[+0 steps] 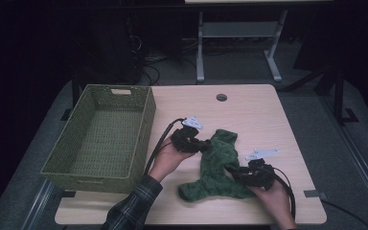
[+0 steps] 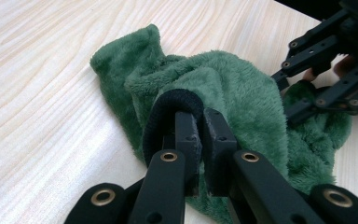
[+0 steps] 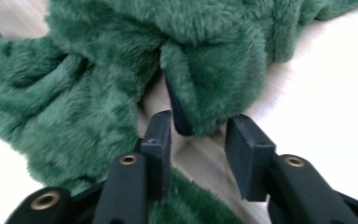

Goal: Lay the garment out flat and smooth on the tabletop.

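A dark green fleece garment (image 1: 218,163) lies crumpled on the wooden table (image 1: 254,115), right of centre. My left gripper (image 1: 205,143) reaches its left upper edge from the left. In the left gripper view that gripper (image 2: 200,116) is shut on a black-trimmed edge (image 2: 168,105) of the fleece (image 2: 242,88), which loops over one jaw. My right gripper (image 1: 232,171) comes in at the garment's lower right. In the right gripper view its jaws (image 3: 198,123) stand apart, with a fold of the fleece (image 3: 209,79) and its dark trim just at the tips, not squeezed.
A green woven basket (image 1: 143,129) stands at the table's left, nothing showing inside it. A round cable hole (image 1: 221,97) sits near the far edge. Beyond the table are a desk frame (image 1: 200,48) and floor cables. A plaid sleeve (image 1: 134,206) enters bottom left.
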